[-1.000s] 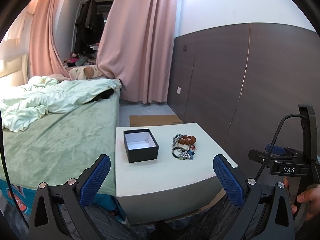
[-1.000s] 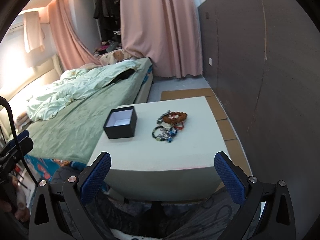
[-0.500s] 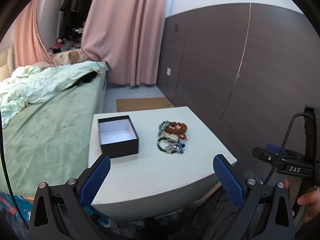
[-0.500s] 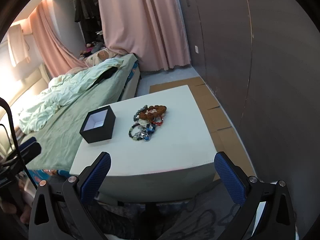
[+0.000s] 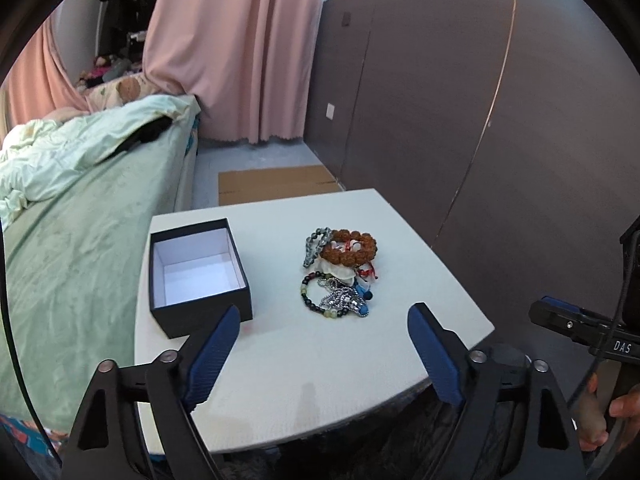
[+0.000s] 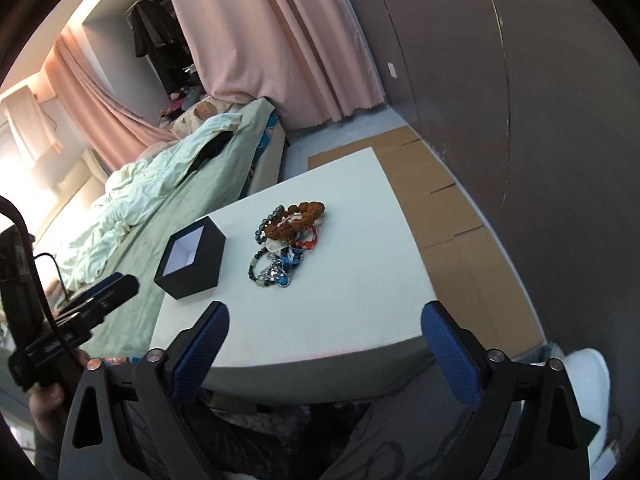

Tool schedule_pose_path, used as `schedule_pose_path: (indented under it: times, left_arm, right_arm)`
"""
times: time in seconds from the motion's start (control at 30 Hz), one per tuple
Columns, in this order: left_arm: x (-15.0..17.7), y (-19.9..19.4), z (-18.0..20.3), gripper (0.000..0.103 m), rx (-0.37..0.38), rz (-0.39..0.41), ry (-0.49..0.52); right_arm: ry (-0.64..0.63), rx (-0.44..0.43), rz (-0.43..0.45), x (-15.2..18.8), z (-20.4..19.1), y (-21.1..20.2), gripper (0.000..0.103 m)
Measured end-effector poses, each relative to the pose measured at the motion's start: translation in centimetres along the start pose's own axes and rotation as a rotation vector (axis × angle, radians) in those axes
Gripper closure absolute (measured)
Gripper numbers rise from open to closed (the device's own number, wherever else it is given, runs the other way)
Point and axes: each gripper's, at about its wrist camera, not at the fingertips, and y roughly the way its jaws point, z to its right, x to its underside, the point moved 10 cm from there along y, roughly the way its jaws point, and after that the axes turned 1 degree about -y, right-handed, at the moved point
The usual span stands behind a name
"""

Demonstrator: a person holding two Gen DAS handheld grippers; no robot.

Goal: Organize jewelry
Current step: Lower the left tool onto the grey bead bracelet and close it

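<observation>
Nothing is sorted yet: the bracelets (image 5: 340, 270) are lying heaped just right of the box (image 5: 198, 276), which is sitting empty on the table (image 5: 320, 380); both the left gripper (image 5: 324, 356) and right gripper (image 6: 326, 354) are gaping wide, gripping nothing

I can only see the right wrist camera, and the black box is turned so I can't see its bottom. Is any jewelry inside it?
Observer: No. The left wrist camera looks down into the box, and its white floor is bare.
Operator: Okay! And is the other gripper open? I only see it from the side.
Observer: Yes. In its own camera, the left gripper has its jaws wide apart with nothing between them.
</observation>
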Motion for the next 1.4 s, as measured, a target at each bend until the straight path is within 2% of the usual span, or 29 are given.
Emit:
schedule_pose_path:
  times: [0.1, 0.23, 0.33, 0.5, 0.67, 0.73, 0.8, 0.93, 1.2, 1.4]
  left_arm:
    - [-0.4, 1.7, -0.1, 0.019, 0.01, -0.023, 0.001]
    - [-0.9, 3.9, -0.4, 0.029, 0.022, -0.063, 0.0]
    - [-1.4, 5.4, -0.5, 0.03, 0.027, -0.087, 0.004]
    - [-2.1, 8.1, -0.6, 0.036, 0.042, -0.128, 0.023]
    - [-2.4, 11.0, -0.7, 0.055, 0.058, -0.195, 0.032]
    - [-2.4, 12.2, -0.7, 0.058, 0.068, -0.223, 0.037]
    - [-2.4, 13.2, -0.6, 0.059, 0.073, -0.246, 0.048]
    - [-2.9, 15.1, -0.7, 0.064, 0.07, -0.28, 0.053]
    - [-3.2, 18.2, -1.1, 0.065, 0.023, -0.345, 0.11]
    - [-3.4, 19.2, -1.2, 0.068, 0.055, -0.358, 0.105]
  right_arm:
    - [0.03, -0.03, -0.023, -0.4, 0.2, 1.5, 0.017]
    - [0.083, -0.083, -0.051, -0.9, 0.1, 3.6, 0.026]
    - [0.122, -0.108, -0.07, -1.4, 0.1, 5.2, 0.027]
    - [0.17, -0.155, -0.102, -2.1, -0.2, 7.6, 0.034]
    - [0.218, -0.168, -0.118, -3.0, 0.0, 9.4, 0.036]
    - [0.237, -0.174, -0.127, -3.3, 0.1, 10.0, 0.04]
    - [0.263, -0.189, -0.146, -3.5, 0.0, 10.9, 0.043]
    - [0.302, -0.223, -0.167, -4.0, -0.1, 12.1, 0.044]
    - [0.426, -0.298, -0.198, -5.3, 0.2, 14.6, 0.044]
    - [0.491, -0.354, -0.221, -5.8, 0.1, 16.2, 0.044]
